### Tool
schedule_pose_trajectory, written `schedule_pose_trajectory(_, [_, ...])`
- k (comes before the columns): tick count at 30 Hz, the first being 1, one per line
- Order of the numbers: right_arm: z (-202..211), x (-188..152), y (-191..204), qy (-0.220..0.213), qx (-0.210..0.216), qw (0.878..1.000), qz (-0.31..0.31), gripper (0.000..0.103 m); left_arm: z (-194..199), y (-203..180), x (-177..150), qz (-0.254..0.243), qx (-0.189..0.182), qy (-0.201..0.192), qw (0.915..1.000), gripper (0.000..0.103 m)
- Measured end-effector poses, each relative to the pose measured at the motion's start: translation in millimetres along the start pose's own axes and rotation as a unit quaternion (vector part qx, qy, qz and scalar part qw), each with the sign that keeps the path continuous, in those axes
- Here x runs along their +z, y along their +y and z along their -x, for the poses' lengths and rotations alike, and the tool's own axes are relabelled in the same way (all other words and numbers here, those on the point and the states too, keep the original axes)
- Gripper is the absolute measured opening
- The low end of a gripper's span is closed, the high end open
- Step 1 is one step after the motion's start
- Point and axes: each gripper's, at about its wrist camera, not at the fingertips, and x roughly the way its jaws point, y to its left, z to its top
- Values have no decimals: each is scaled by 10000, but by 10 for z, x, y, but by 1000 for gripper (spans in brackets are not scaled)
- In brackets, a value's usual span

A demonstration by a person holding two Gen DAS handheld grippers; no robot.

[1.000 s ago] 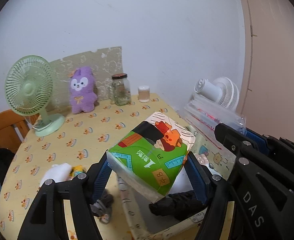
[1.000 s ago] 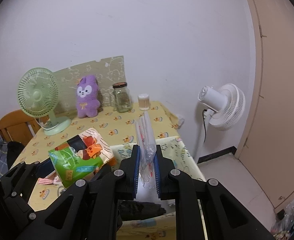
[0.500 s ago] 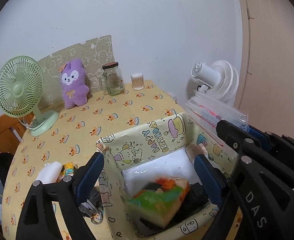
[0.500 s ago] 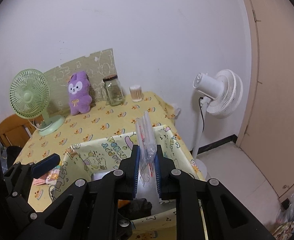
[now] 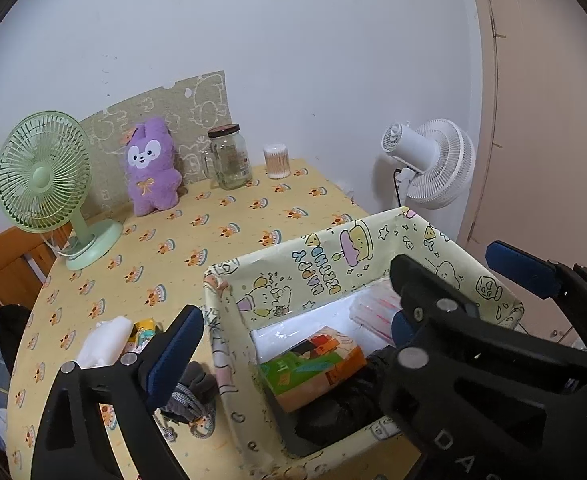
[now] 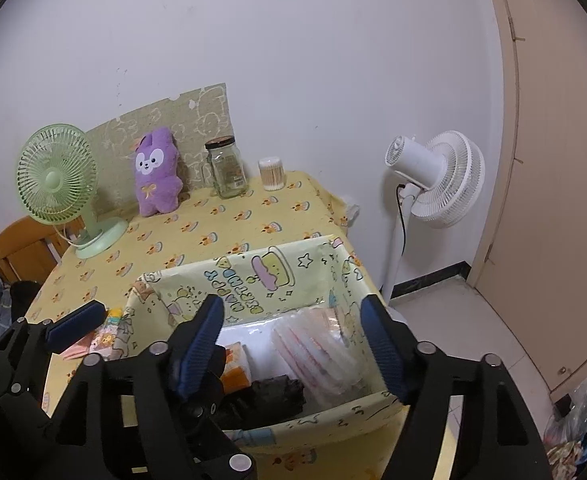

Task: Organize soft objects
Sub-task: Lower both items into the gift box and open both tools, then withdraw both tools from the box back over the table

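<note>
A yellow cartoon-print box stands at the table's near right corner. Inside lie a green-and-orange tissue pack, a black cloth and a clear plastic bag with red stripes. My left gripper is open and empty above the box's left wall. My right gripper is open and empty above the box, over the plastic bag. A purple plush bunny sits at the back wall. A white soft item and a grey knit piece lie left of the box.
A green desk fan stands at the back left. A glass jar and a cotton-swab tub stand by the wall. A white floor fan stands right of the table. A wooden chair is at the left.
My left gripper opened and dropped the tissue pack into the box. My right gripper opened and let the plastic bag fall into the box. Both grippers pulled back a little.
</note>
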Motion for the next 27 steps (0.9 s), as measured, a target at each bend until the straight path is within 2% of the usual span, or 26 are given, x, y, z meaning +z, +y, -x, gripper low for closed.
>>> schedule_pose_trajectory(12, [187, 3, 222, -113, 26, 9999, 99, 88, 248, 191, -40, 100, 41, -220, 9997, 101])
schedule_pose_trajectory(27, [454, 24, 595, -291, 166, 9990, 285, 89, 586, 522, -117, 229, 113, -458, 9986, 103])
